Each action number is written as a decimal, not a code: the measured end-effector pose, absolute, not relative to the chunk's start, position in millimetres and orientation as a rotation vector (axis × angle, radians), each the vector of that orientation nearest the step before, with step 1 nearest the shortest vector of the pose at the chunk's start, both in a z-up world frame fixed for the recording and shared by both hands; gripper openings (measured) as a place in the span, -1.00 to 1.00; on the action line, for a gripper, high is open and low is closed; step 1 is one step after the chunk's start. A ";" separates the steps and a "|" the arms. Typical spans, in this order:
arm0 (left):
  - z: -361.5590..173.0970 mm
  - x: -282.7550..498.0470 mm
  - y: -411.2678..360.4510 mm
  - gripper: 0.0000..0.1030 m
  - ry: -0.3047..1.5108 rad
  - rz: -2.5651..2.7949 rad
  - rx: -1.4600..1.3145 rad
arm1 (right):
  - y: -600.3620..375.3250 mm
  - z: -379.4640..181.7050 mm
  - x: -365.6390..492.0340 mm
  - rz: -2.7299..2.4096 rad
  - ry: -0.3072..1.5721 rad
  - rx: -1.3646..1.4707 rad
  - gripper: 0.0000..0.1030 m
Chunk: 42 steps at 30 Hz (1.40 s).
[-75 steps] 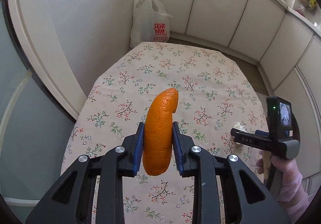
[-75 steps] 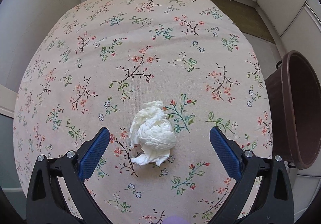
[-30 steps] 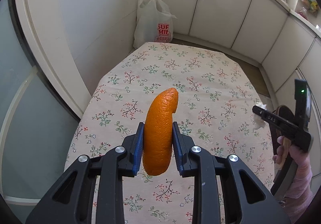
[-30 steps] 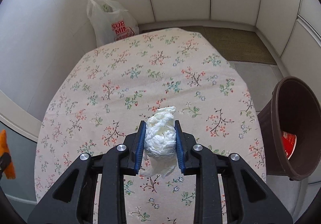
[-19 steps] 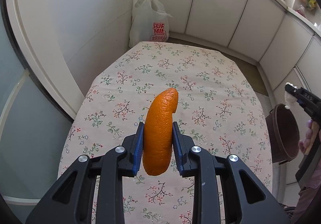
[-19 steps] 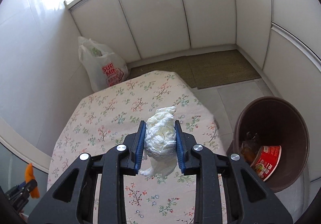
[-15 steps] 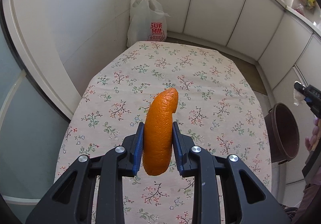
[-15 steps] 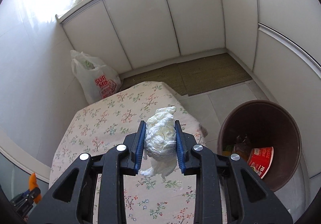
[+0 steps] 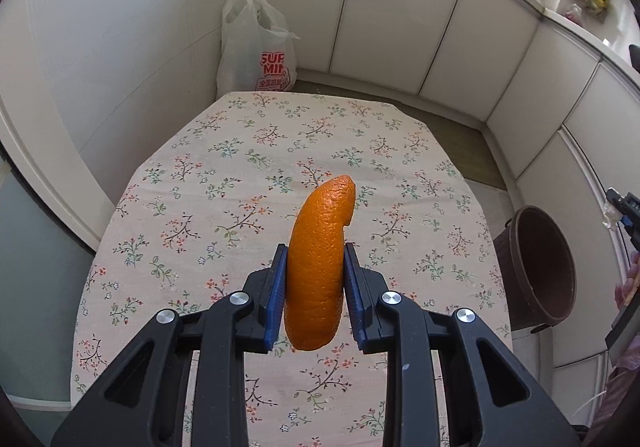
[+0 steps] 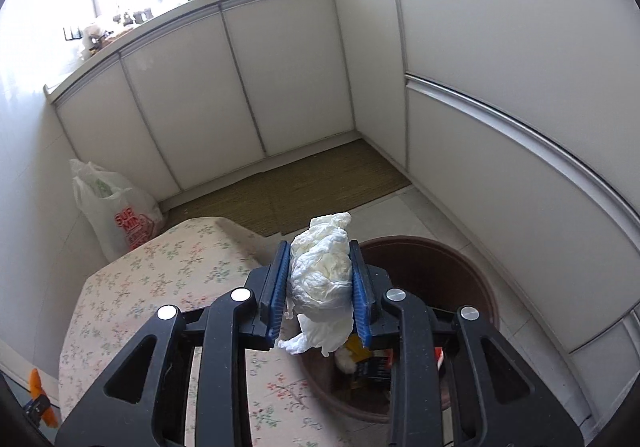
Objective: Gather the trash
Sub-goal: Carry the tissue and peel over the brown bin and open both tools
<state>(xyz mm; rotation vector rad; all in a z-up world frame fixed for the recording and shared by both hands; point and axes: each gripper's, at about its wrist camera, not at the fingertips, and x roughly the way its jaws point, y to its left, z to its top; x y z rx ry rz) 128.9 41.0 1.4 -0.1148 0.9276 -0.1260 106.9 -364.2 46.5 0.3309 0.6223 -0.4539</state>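
Note:
My left gripper (image 9: 316,275) is shut on a long orange peel (image 9: 318,259) and holds it above the flowered tablecloth (image 9: 224,207). My right gripper (image 10: 320,279) is shut on a crumpled white tissue (image 10: 320,279) and holds it high over the near rim of the brown trash bin (image 10: 440,267), which stands on the floor beside the table's right side. The bin also shows in the left wrist view (image 9: 540,267). Trash lies inside the bin (image 10: 360,363). The right gripper's tip shows at the right edge of the left wrist view (image 9: 624,207).
A white plastic shopping bag (image 9: 256,51) stands on the floor beyond the table's far end, against the wall. White cabinets (image 10: 280,79) line the room. A woven mat (image 10: 304,187) lies on the floor past the table.
My right gripper closed on the tissue, lifted it off the table and carried it right, over the bin. My left gripper kept its hold on the peel and rose slightly.

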 end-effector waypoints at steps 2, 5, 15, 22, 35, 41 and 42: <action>0.2 129.7 31.7 -0.47 0.928 -0.138 -0.110 | -378.2 43.6 100.3 -0.490 0.629 0.336 -0.46; -1.6 131.6 15.5 -0.47 0.929 -0.157 -0.100 | -392.3 41.7 90.4 -0.543 0.631 0.322 -0.44; -8.9 136.5 -54.8 -0.47 0.933 -0.277 -0.095 | -439.4 44.8 51.3 -0.633 0.613 0.349 0.57; -10.2 133.6 -143.3 -0.47 0.912 -0.420 -0.053 | -476.4 38.5 22.8 -0.784 0.626 0.306 0.86; 2.8 142.9 -306.2 -0.38 0.895 -0.637 -0.027 | -522.7 18.8 2.3 -0.856 0.741 0.269 0.86; 2.7 143.9 -333.7 0.11 0.880 -0.655 0.002 | -524.8 16.5 1.3 -0.867 0.747 0.255 0.86; 2.5 144.0 -334.0 0.15 0.880 -0.657 0.002 | -523.8 16.1 1.8 -0.868 0.748 0.248 0.86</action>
